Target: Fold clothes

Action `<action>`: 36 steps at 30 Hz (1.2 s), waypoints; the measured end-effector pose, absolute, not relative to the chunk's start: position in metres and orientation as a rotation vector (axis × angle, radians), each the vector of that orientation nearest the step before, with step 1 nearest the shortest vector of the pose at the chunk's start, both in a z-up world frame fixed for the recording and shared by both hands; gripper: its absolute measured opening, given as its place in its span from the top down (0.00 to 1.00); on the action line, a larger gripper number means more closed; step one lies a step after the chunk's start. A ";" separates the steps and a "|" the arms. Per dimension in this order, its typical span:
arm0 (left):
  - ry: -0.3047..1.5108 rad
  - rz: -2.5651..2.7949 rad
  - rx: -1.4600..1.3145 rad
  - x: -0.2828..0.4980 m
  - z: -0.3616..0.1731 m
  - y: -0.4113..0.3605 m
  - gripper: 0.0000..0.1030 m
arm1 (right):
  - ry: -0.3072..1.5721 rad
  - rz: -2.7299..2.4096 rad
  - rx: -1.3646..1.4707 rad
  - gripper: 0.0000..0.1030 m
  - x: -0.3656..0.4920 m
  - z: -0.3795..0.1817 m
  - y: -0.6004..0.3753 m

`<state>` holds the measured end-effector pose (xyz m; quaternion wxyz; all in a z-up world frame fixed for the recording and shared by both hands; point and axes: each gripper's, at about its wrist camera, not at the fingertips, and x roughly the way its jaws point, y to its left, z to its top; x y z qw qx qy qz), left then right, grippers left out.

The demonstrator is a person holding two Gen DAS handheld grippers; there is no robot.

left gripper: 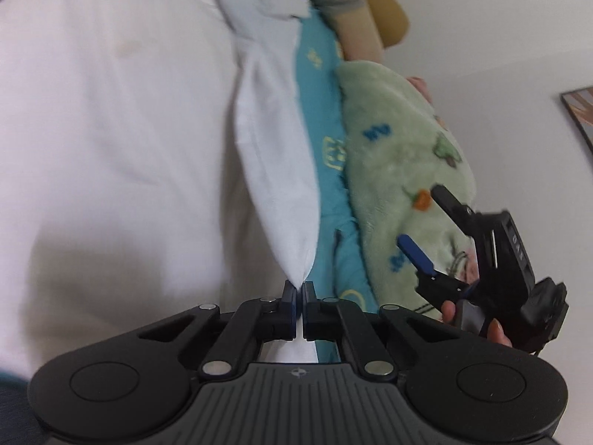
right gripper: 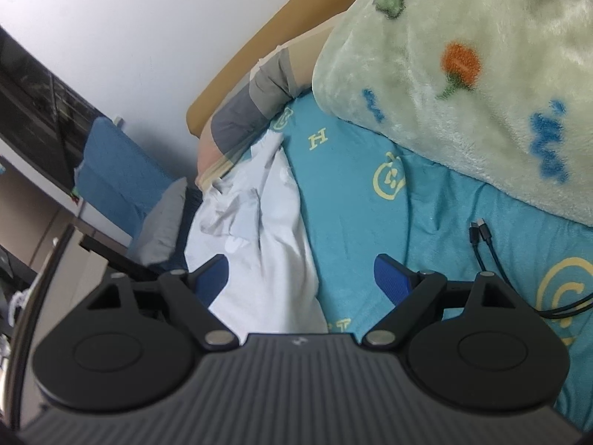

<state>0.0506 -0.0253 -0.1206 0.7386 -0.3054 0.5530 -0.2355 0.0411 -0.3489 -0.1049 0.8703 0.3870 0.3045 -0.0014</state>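
A white garment (left gripper: 274,148) hangs stretched from my left gripper (left gripper: 299,289), which is shut on a pinched corner of it. The cloth runs away toward a crumpled end near the bed's head. In the right wrist view the same white garment (right gripper: 259,230) lies over the teal bedsheet (right gripper: 355,193). My right gripper (right gripper: 300,278) is open and empty, its blue-padded fingers (right gripper: 393,282) spread just above the cloth's near end. In the left wrist view the right gripper (left gripper: 426,218) shows open at the right, over the green blanket.
A fluffy green blanket (right gripper: 463,74) with printed figures lies bunched on the bed. A black USB cable (right gripper: 485,244) lies on the sheet. A striped pillow (right gripper: 252,107) and tan headboard (right gripper: 267,40) are beyond. A large white cloth surface (left gripper: 111,148) fills the left.
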 end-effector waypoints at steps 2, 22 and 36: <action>1.222 -0.448 -0.635 0.051 -0.114 -0.009 0.97 | 0.643 -0.003 0.793 0.15 0.041 -0.105 -0.347; 1.101 -0.210 -0.246 0.174 -0.085 -0.037 0.44 | 0.629 -0.018 0.552 0.16 0.048 -0.099 -0.301; 0.931 -0.148 -0.054 0.360 -0.170 -0.129 0.45 | 0.648 -0.086 0.512 0.16 0.111 -0.140 -0.303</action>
